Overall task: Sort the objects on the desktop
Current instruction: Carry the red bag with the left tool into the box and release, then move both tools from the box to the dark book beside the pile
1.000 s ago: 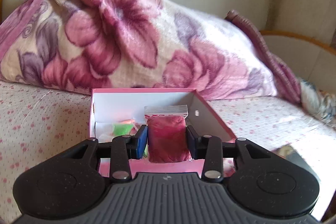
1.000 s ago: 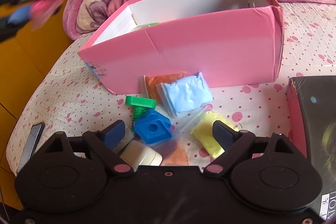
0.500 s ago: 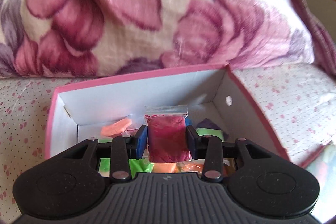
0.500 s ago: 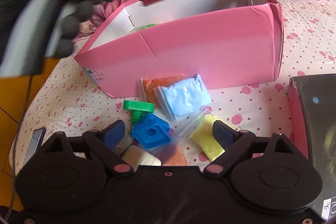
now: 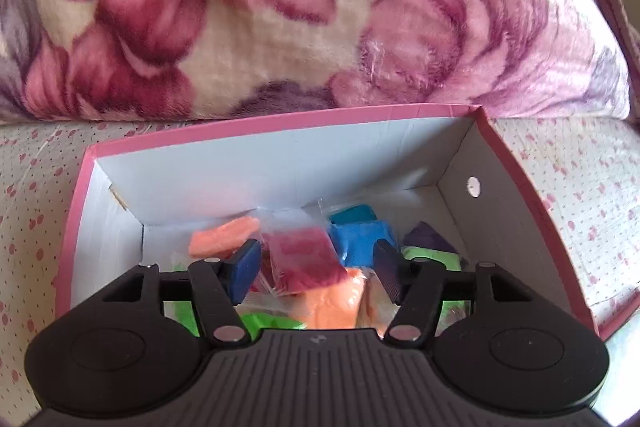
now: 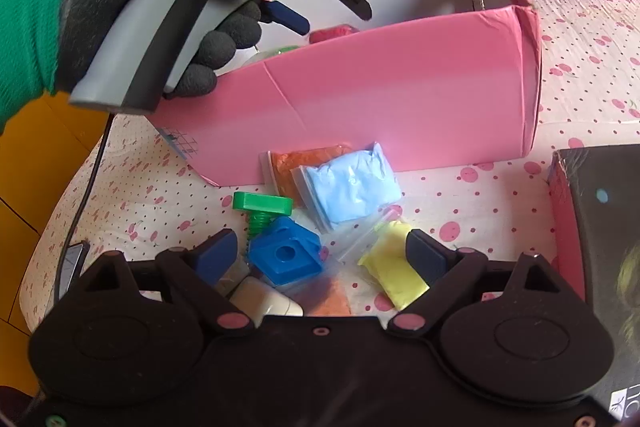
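Bags of soft clay fill the bottom of the pink box, and my left hand-held gripper hangs over them with its jaws spread wide, gripping nothing. The dark red bag lies loose between the two blue pads, on top of an orange bag and next to a blue bag. I can see green and purple bags in there too. Behind the box is a big flowery blanket. My right hand-held gripper is also spread wide and has nothing in it. It sits low over the spotted surface, just in front of the box. Between its pads lie a blue block on a green bolt, a light blue bag, a yellow bag and a white thing. A dark book sits to the right.
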Demonstrator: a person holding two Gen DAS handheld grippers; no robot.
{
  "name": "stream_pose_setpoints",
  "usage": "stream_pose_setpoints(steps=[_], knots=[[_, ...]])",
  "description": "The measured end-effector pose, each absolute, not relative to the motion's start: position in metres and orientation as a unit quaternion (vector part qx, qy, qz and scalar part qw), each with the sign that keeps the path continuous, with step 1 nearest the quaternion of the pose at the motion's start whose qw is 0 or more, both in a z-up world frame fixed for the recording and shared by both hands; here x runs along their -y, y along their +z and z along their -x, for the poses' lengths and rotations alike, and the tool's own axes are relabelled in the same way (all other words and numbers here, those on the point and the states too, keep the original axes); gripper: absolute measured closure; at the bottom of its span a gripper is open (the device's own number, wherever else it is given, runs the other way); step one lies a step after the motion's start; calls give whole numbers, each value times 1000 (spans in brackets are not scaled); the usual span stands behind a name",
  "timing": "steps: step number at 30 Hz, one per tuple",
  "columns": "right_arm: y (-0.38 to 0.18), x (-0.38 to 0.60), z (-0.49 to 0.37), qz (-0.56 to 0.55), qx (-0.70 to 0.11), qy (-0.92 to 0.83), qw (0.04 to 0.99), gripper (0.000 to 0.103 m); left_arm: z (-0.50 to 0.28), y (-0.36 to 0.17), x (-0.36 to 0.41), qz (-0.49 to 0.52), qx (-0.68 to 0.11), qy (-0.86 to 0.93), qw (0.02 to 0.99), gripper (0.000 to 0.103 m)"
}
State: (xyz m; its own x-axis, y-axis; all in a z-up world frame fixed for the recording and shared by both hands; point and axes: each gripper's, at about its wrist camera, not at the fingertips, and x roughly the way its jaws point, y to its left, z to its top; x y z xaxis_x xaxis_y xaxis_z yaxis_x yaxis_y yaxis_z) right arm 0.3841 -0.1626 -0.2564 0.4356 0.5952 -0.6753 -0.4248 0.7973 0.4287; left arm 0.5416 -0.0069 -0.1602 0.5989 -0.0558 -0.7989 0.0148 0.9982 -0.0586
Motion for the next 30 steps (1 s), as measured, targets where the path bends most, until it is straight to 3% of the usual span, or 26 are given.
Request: stream_pose_setpoints(steps=[18,22,30], knots=[[-221,205,-365,-80,-383,308,867,11,-436,-100,31,-41,-381,-8,924,42],[-214,230,-352,-72,-365,303,877,11,-404,-87,29,-22,-364,-14,931,31],[-202,283,-331,-61,-333,286,897,11,-312,-96,43,20,-293,-40,955,29]])
